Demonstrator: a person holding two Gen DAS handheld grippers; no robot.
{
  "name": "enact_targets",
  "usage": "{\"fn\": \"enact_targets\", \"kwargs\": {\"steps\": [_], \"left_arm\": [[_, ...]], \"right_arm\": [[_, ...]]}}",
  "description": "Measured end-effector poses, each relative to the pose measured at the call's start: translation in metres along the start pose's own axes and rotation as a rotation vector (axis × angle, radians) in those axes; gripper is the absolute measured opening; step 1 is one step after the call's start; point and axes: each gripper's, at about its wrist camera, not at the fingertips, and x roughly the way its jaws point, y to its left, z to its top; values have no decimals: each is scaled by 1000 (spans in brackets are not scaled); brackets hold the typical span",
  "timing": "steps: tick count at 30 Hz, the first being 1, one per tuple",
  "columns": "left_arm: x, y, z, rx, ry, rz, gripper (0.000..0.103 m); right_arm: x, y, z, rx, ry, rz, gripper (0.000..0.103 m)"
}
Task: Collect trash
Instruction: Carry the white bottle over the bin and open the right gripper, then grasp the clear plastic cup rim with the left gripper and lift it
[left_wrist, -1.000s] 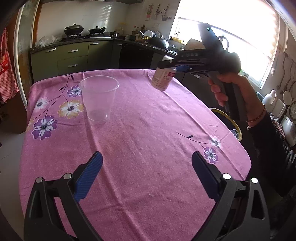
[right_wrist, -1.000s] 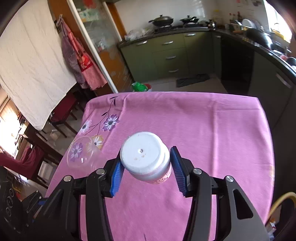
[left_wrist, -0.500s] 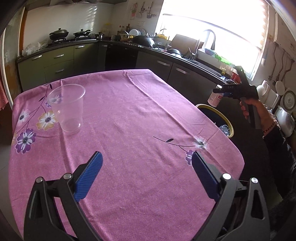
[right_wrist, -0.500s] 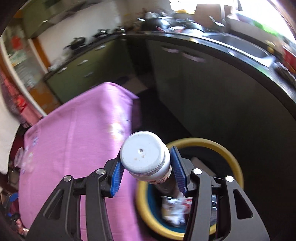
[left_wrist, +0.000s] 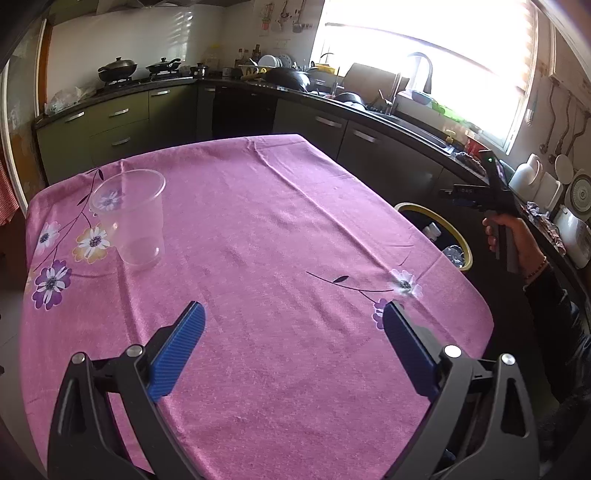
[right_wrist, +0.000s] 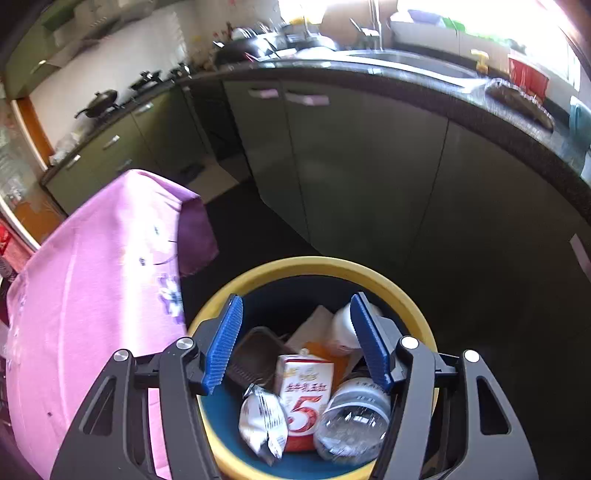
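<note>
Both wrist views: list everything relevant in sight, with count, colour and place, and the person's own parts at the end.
plastic cup: one, clear, upright on the table's far left.
tablecloth: one, pink with flower prints, covering the table.
bin: one, yellow rim and blue inside, on the floor beside the table's right edge.
white bottle: one, lying in the bin at the back.
milk carton: one, white and red, in the bin's middle.
clear bottle: one, in the bin's front right.
snack wrapper: one, silvery white, in the bin's front left.
brown tray: one, in the bin's left.
left gripper: blue pads, open above the tablecloth.
right gripper: blue pads, opening above the bin, nothing between them.
hand: one, holding the right gripper's handle.
</note>
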Motion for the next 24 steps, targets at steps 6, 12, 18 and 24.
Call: {"fn": "enact_targets", "kwargs": {"steps": [6,12,18,24], "left_arm": [[-1,14,-1,-28,2,19,92],[-3,43,11,-60,-9,75,96],[17,86,35,-121,-32,195,96],[54,110,45,-147,-6,239,96]], "right_arm": [[-56,43,-26,-50,-81,111,68],[-73,77,-43,-97,-64,195,68],[-69,107,-49,-126,-49,264,68],[-60,118,-54,-142,-30,311,68]]}}
